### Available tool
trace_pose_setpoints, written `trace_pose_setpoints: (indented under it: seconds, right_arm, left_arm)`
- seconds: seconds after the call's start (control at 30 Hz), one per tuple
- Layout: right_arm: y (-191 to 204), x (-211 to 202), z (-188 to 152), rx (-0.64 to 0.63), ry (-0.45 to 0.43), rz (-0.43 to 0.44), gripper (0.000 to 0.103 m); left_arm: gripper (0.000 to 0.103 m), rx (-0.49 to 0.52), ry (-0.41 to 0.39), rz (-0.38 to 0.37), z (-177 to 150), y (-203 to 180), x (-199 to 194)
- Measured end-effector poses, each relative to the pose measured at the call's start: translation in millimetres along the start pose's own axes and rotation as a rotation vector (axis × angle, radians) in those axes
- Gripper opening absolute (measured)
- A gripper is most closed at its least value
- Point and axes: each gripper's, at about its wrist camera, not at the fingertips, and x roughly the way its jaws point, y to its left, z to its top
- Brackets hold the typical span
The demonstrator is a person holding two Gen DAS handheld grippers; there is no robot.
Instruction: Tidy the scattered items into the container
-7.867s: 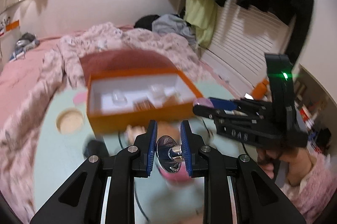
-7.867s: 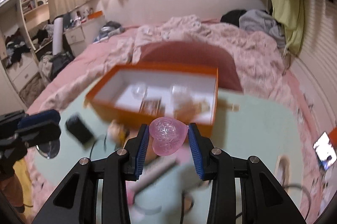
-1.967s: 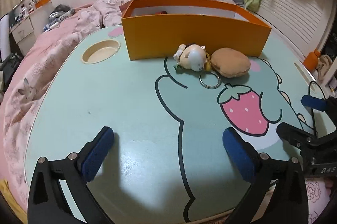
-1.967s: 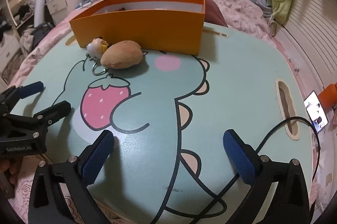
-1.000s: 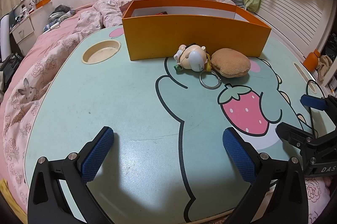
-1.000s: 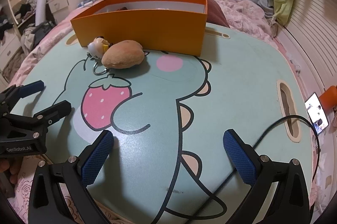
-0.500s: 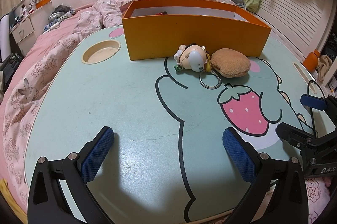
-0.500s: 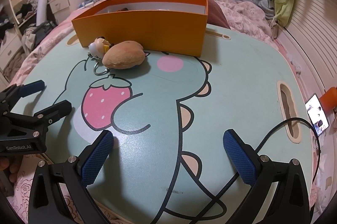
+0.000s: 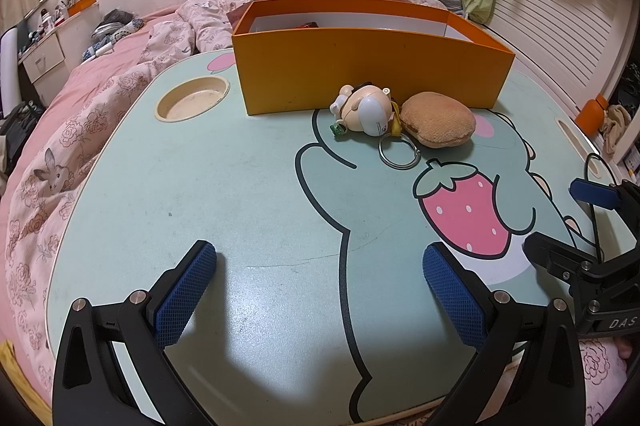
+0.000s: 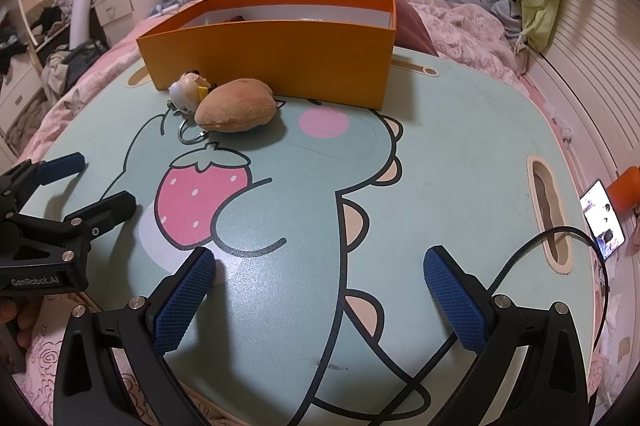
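Note:
An orange box point(image 9: 372, 73) point(image 10: 272, 53) stands at the far side of the mint-green table point(image 9: 240, 193) point(image 10: 440, 153). In front of it lie a tan plush bun point(image 9: 438, 125) point(image 10: 237, 111) and a small doll keychain point(image 9: 366, 110) point(image 10: 187, 93) with a metal ring point(image 9: 399, 153). My left gripper point(image 9: 320, 282) is open and empty, low over the near table edge. It also shows in the right wrist view point(image 10: 88, 181). My right gripper point(image 10: 320, 282) is open and empty at the near edge. It also shows in the left wrist view point(image 9: 572, 216).
A round cup recess point(image 9: 193, 98) sits in the table's left corner. A slot point(image 10: 548, 214) with a black cable point(image 10: 532, 250) through it is on the right. A pink bed with quilt point(image 9: 80, 129) surrounds the table. A phone point(image 10: 602, 211) lies to the right.
Both grippers held items 7.9 s ago; both are now open and empty, drawn back to the near table edge. Over the last second nothing has visibly moved.

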Motion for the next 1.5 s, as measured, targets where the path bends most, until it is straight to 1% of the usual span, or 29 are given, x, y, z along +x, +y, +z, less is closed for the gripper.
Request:
trace_pose_setpoints:
  seconds: [0.83,1.03,1.07,1.1,1.13,1.17,1.23,1.3,1.37,1.5]
  right_arm:
    - [-0.6,0.1,-1.2,-0.002,-0.002,0.001,0.103]
    - [1.9,-1.1,1.9,-0.015,-0.001,0.016,0.103]
    - [3.5,-1.6,3.1,-0.025,-0.001,0.026,0.101]
    - [5.1,-3.2,5.5,-0.035,-0.007,0.039,0.086]
    - [6.0,-5.0,8.3,-0.037,-0.015,0.052,0.069]
    - [6.5,-5.9,12.8,-0.035,-0.02,0.065,0.066]
    - [6.9,-4.7,26.4,-0.023,-0.028,0.094,0.065]
    - [4.2,-1.6,39.3,0.016,-0.043,0.12,0.064]
    - [2.4,1.8,52.7,0.054,-0.05,0.167,0.063]
    - [1.1,9.0,66.3,0.111,-0.048,0.239,0.063]
  left_arm:
    - [0.103,0.0,0.0,-0.001,0.0,0.5,-0.5]
    - [0.103,0.0,-0.001,-0.001,0.6,0.0,-1.4]
    - [0.103,-0.001,-0.001,-0.002,0.5,0.1,-1.3]
    - [0.103,-0.002,-0.001,-0.003,-0.2,0.6,-0.5]
    - [0.103,-0.004,-0.002,-0.003,-1.0,0.9,-0.4]
    - [0.103,-0.005,-0.004,-0.003,-1.5,1.0,-0.8]
    - [0.103,-0.006,-0.005,-0.003,-1.2,1.3,-1.2]
    - [0.103,-0.006,-0.005,-0.003,-0.3,1.3,-1.1]
    - [0.103,-0.006,-0.005,-0.004,-0.3,1.6,-1.1]
    - [0.103,-0.006,-0.005,-0.003,-0.2,1.7,-1.1]
